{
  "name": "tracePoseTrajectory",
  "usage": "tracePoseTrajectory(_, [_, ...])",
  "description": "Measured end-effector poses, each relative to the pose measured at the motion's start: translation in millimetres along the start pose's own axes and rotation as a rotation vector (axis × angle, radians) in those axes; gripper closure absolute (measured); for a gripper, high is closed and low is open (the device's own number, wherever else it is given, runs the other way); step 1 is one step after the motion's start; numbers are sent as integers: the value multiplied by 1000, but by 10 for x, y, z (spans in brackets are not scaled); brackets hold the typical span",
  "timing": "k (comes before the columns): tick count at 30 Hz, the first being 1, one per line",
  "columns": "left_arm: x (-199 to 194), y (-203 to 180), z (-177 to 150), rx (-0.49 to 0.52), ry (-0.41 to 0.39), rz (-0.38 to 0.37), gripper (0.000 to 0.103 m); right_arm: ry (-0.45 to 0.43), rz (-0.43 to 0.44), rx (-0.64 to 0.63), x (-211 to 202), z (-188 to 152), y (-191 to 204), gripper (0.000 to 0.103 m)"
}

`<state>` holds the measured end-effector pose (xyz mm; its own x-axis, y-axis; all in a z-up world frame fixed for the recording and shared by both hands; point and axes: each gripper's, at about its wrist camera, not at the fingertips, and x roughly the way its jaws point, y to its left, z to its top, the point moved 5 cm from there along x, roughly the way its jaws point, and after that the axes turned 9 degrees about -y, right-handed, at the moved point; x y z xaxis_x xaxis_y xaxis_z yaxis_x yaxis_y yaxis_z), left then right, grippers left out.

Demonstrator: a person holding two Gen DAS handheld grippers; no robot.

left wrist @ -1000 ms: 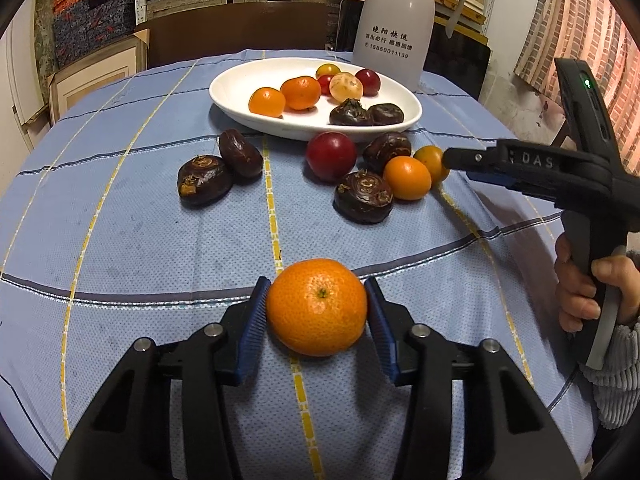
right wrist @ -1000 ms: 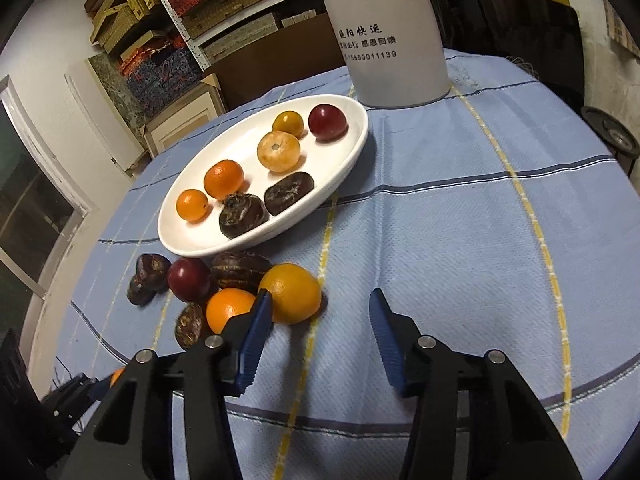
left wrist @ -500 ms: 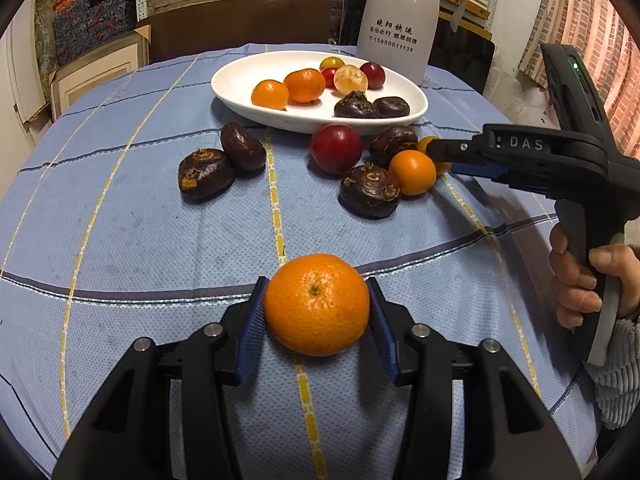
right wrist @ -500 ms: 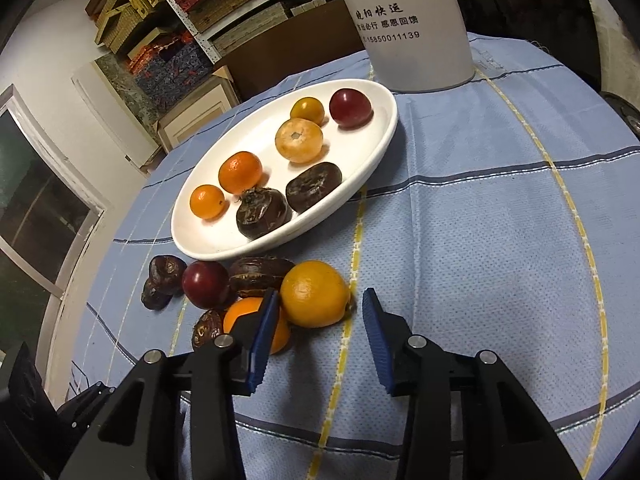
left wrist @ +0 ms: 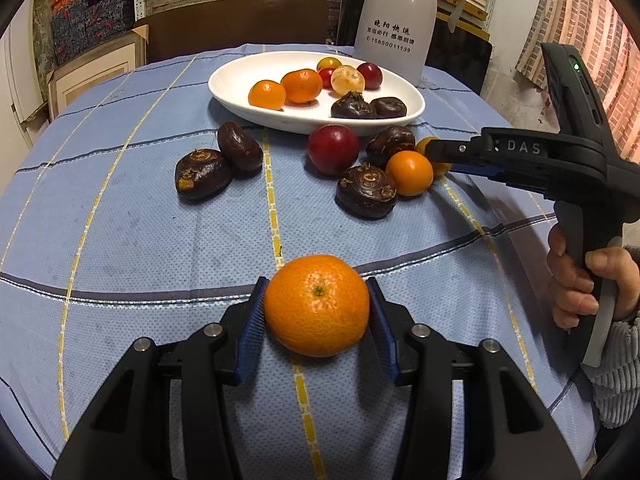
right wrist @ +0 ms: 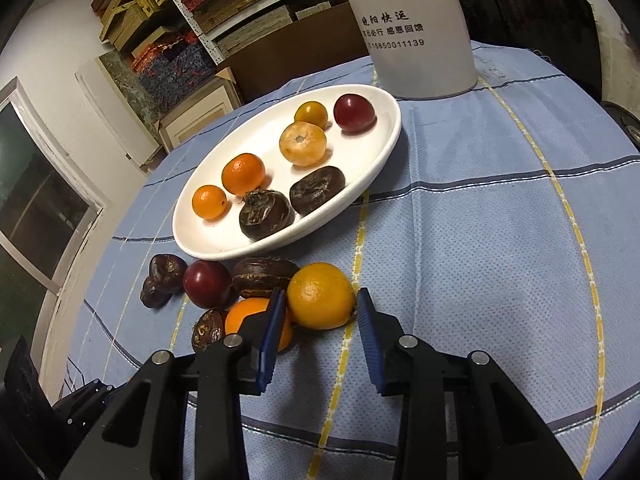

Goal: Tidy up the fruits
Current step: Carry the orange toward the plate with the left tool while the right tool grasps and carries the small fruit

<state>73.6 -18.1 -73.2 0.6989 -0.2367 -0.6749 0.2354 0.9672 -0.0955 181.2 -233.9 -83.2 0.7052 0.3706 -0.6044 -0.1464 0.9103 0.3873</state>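
- The place looked like a storeroom or back room of a small shop, used also for eating.
- Metal shelves [right wrist: 224, 12] along the wall held stacked flat boxes [right wrist: 256, 24], some patterned red and blue.
- A cardboard carton [left wrist: 100, 68] stood on the floor below.
- A round table under a blue checked cloth [right wrist: 480, 220] carried a white jug [left wrist: 396, 20] printed with a phone number.
- One wall was brick [left wrist: 580, 20].
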Motion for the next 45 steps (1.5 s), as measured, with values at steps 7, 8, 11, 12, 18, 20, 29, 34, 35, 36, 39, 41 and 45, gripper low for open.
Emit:
tracePoseTrajectory(7, [-23, -42, 16, 13, -15, -14, 56, -29, -9, 26, -103, 36, -74, 67])
tracePoseTrajectory(8, [-26, -37, 20, 11, -17, -15, 56, -34, -8, 27, -125, 44, -80, 68])
tracePoseTrajectory(11, [-35, -29, 25, 5, -19, -17, 56, -49, 0, 28, -185, 61, -84, 76])
tracePoseTrajectory(12, [-39, -30, 25, 5, -20, -19, 56, -55, 0, 26, -203, 65, -85, 76])
tracePoseTrajectory(18, [-36, -54, 11, 16, -12, -23, 56, -37, 9, 42, -183, 61, -126, 75])
tracePoseTrajectory(20, [-26, -57, 6, 15, -5, -23, 56, -38, 12, 37, -173, 61, -112, 73])
tracePoseTrajectory(29, [-16, -65, -8, 21, 2, -22, 56, 2, 56, 35, -60, -1, -6, 67])
tracePoseTrajectory(34, [-8, -66, -12, 23, 4, -20, 56, 18, 49, 19, 28, -48, 33, 65])
tracePoseTrajectory(35, [-3, -65, -14, 24, 6, -18, 56, 16, 48, 19, 28, -48, 35, 65])
tracePoseTrajectory(36, [-3, -64, -14, 25, 6, -18, 56, 16, 49, 19, 28, -48, 34, 65])
tracePoseTrajectory(39, [-3, -62, -13, 23, 6, -20, 56, 15, 48, 20, 17, -50, 31, 66])
tracePoseTrajectory(41, [-5, -56, -8, 16, 2, -28, 56, 5, 30, 14, -5, -46, 25, 66])
tracePoseTrajectory(45, [-37, -71, 12, 12, -16, -45, 57, -17, 20, 28, -76, -16, -28, 66])
